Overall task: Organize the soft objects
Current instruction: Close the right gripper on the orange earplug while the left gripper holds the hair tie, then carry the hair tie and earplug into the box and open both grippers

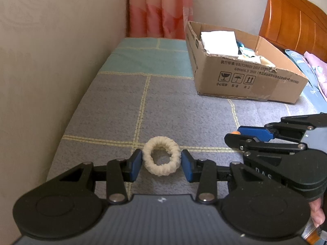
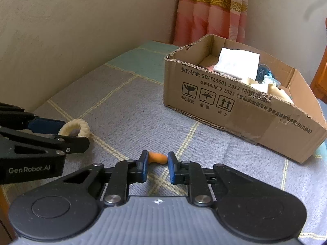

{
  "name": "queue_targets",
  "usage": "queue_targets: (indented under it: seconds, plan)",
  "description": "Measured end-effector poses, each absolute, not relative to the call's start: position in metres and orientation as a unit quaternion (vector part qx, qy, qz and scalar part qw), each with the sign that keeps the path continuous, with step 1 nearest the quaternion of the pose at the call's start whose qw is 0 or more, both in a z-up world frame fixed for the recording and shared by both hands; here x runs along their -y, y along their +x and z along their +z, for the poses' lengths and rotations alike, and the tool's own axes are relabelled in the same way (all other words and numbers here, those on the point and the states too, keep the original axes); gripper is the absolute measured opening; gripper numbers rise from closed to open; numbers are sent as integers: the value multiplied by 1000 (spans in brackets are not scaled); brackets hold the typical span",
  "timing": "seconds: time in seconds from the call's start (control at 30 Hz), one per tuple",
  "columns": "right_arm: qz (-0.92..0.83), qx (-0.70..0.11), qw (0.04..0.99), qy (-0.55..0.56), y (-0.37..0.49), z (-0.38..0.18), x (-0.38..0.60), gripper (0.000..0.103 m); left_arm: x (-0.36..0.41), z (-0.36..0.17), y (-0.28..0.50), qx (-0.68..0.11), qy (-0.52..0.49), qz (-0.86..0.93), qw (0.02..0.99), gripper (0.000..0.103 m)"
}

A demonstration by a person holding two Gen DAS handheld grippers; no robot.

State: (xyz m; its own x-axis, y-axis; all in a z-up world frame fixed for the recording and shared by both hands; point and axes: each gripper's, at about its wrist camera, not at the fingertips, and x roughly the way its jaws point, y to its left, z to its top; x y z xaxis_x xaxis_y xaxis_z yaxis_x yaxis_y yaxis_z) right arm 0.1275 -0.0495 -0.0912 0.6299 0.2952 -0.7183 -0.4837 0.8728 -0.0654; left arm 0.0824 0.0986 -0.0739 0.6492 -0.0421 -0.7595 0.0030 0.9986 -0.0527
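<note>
Lying flat on the grey checked bedspread point(image 1: 173, 106), a cream knitted ring of soft yarn point(image 1: 161, 156) is being pinched across its width by the left gripper point(image 1: 161, 162), whose blue fingers point(image 1: 136, 164) are pressing its outer sides, seemingly so it lifts without collapsing. Just beside it, the right gripper point(image 2: 157, 166) is clamping a small orange soft piece point(image 2: 157, 157) between nearly closed fingers, low over the bedspread. Both are aiming towards the open brown cardboard box point(image 2: 245, 110), well apart on the bed and already holding white cloth point(image 2: 237, 63), the likely destination. Only the right wrist view is showing the orange piece's shape; the left wrist view is adding the wooden headboard point(image 1: 296, 20).
</note>
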Motion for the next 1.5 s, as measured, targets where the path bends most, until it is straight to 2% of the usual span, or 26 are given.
queue_targets:
  seconds: [0.57, 0.9, 1.27, 1.5]
  plan:
    - [220, -373, 895, -108, 123, -74, 58, 23, -90, -60, 78, -411, -8, -21, 911, 41]
    - [214, -353, 903, -117, 112, -48, 81, 23, -76, -33, 83, -394, 13, -51, 917, 41]
    - [173, -300, 932, -103, 126, 4, 142, 23, -29, 22, 146, -324, 50, -117, 938, 41]
    - [147, -287, 942, -95, 146, 17, 170, 23, 6, 30, 210, -321, 62, -140, 935, 42]
